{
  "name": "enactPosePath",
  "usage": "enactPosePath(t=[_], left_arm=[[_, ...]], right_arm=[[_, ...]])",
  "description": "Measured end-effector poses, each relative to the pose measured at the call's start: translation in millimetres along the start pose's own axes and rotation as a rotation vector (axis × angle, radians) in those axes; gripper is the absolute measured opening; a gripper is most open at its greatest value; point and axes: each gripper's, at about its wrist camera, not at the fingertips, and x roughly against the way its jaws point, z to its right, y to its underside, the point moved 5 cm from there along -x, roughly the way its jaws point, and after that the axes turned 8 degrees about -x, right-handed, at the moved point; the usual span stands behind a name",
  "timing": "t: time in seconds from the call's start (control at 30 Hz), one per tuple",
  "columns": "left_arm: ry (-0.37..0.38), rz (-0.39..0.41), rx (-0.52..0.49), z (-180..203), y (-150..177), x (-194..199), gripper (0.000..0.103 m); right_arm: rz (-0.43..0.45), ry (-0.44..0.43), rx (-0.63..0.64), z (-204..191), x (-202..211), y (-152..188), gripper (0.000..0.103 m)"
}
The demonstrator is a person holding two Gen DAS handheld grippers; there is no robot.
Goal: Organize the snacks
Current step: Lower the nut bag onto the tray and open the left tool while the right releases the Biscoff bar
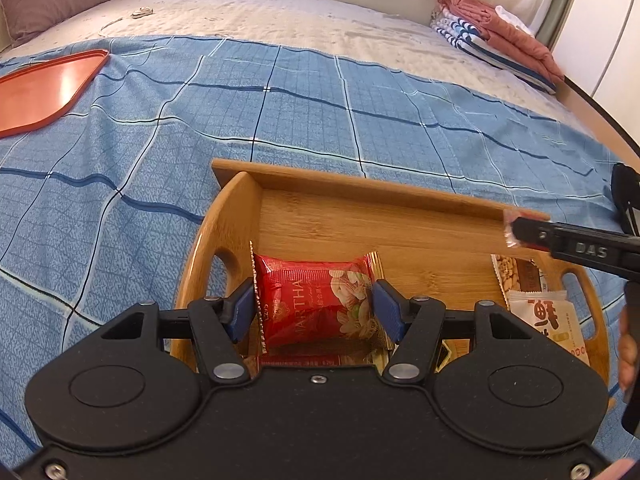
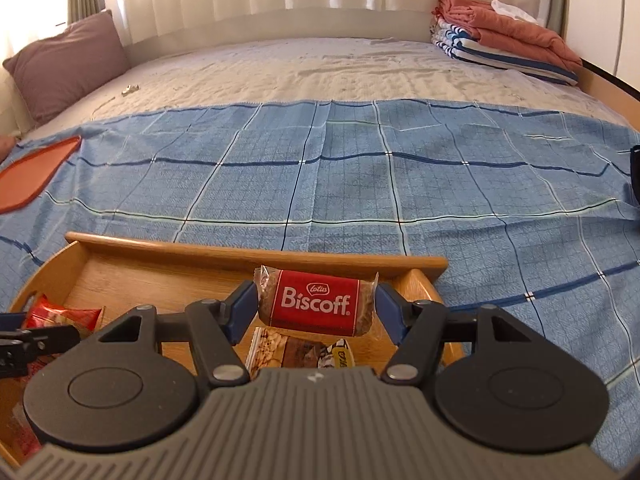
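A bamboo tray (image 1: 360, 194) (image 2: 256, 254) with raised walls lies on the blue checked cloth. My left gripper (image 1: 314, 310) is shut on a red nut snack packet (image 1: 316, 304), held over the tray's left part. My right gripper (image 2: 316, 308) is shut on a red Biscoff biscuit packet (image 2: 316, 302), hanging above the tray's right part. Under it lie a nut bar packet (image 2: 280, 350) (image 1: 518, 274) and a white packet (image 1: 550, 320). The right gripper's finger (image 1: 560, 240) reaches in from the right in the left wrist view. The left gripper's red packet (image 2: 64, 316) shows at the left of the right wrist view.
An orange plastic tray (image 1: 44, 88) (image 2: 32, 176) lies on the cloth at the far left. Folded blankets (image 1: 500, 36) (image 2: 504, 36) are stacked at the bed's far right corner. A mauve pillow (image 2: 68, 64) leans at the far left. A person's hand (image 1: 628, 360) shows at the right edge.
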Motion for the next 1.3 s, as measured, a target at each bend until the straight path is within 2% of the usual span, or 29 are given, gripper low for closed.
enactPosePath(t=[0.2, 0.63, 0.7, 0.73, 0.8, 0.83, 0.93, 1.13, 1.3], left_arm=[[0.009, 0.012, -0.021, -1, 2, 1, 0.061], [0.012, 0.010, -0.019, -1, 6, -3, 0.062], [0.019, 0.004, -0.012, -2, 5, -3, 0.063], [0.026, 0.003, -0.008, -2, 5, -3, 0.067], [0.038, 0.004, -0.006, -1, 5, -1, 0.074], [0.038, 0.008, -0.011, 0, 5, 0, 0.079], [0.019, 0.022, -0.026, 3, 4, 7, 0.087], [0.014, 0.050, -0.005, 1, -1, 31, 0.091], [-0.004, 0.095, -0.043, 6, -2, 67, 0.092]], right_arm=[[-0.039, 0.000, -0.004, 1, -19, 5, 0.067], [-0.077, -0.024, 0.025, -2, -30, 12, 0.067], [-0.076, -0.023, 0.033, -4, -31, 12, 0.068], [-0.075, -0.025, 0.030, -4, -30, 12, 0.072], [-0.069, -0.030, 0.010, -2, -29, 11, 0.072], [-0.067, -0.035, 0.001, -1, -28, 11, 0.078], [-0.061, -0.042, -0.008, -1, -22, 10, 0.078], [-0.038, -0.069, -0.013, -2, 2, 8, 0.079], [-0.012, -0.090, -0.006, -4, 35, 9, 0.081]])
